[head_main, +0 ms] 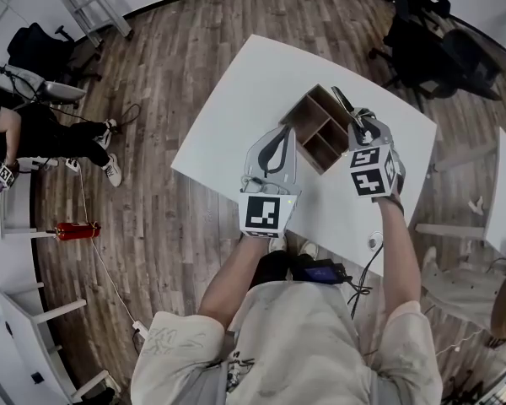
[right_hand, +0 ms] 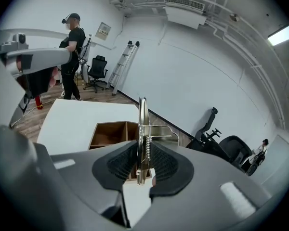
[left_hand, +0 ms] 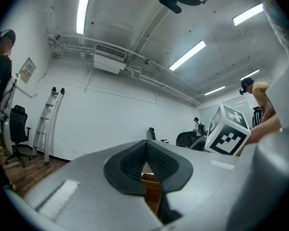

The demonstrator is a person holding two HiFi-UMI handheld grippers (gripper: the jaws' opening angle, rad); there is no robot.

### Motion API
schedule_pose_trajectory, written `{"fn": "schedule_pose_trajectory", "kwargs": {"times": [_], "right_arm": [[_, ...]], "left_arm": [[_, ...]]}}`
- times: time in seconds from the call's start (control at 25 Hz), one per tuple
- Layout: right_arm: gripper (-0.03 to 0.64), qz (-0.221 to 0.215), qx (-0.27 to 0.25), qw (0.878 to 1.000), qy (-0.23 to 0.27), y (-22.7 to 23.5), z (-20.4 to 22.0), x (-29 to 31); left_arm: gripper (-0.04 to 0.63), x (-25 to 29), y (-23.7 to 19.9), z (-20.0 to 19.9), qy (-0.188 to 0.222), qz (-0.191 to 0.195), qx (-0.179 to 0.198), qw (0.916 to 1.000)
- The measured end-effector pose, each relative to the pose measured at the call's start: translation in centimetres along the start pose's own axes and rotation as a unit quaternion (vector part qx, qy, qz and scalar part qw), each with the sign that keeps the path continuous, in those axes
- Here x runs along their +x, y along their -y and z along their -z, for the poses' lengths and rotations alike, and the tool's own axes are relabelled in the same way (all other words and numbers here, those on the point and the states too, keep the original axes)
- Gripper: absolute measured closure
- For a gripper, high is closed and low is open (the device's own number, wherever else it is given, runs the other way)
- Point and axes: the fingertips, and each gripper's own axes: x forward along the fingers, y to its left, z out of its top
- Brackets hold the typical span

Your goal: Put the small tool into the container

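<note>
Pinching thin silver sprung metal tool [right_hand: 143, 121] in right gripper [right_hand: 143, 148] by brown wooden divided box [right_hand: 108, 134]; left gripper [left_hand: 146, 146] pressed together.

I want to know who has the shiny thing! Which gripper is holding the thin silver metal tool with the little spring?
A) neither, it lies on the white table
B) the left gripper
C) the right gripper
C: the right gripper view shows the right gripper closed on the thin silver metal tool with a spring, with the brown wooden box with compartments just beyond it.
</note>
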Motion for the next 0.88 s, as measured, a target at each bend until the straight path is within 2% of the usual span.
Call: {"fn": "schedule_pose_trajectory", "kwargs": {"times": [0.52, 0.76, 0.88], "right_arm": [[0.525, -0.003, -0.085, 0.992, -0.093, -1.1, -0.1, 6.5], [0.525, -0.013, -0.080, 0.992, -0.100, -2.2, -2.2, 7.9], [0.525, -0.018, -0.083, 0.990, -0.114, -2.3, -1.8, 8.7]], "left_arm": [[0.580, 1.5, -2.5, 1.8, -0.006, -0.014, -0.003, 0.9999], [0.580, 2.1, -4.5, 2.4, -0.009, -0.017, -0.006, 0.9998], [0.580, 2.5, -4.4, 2.8, -0.011, -0.019, -0.004, 0.9998]]}}
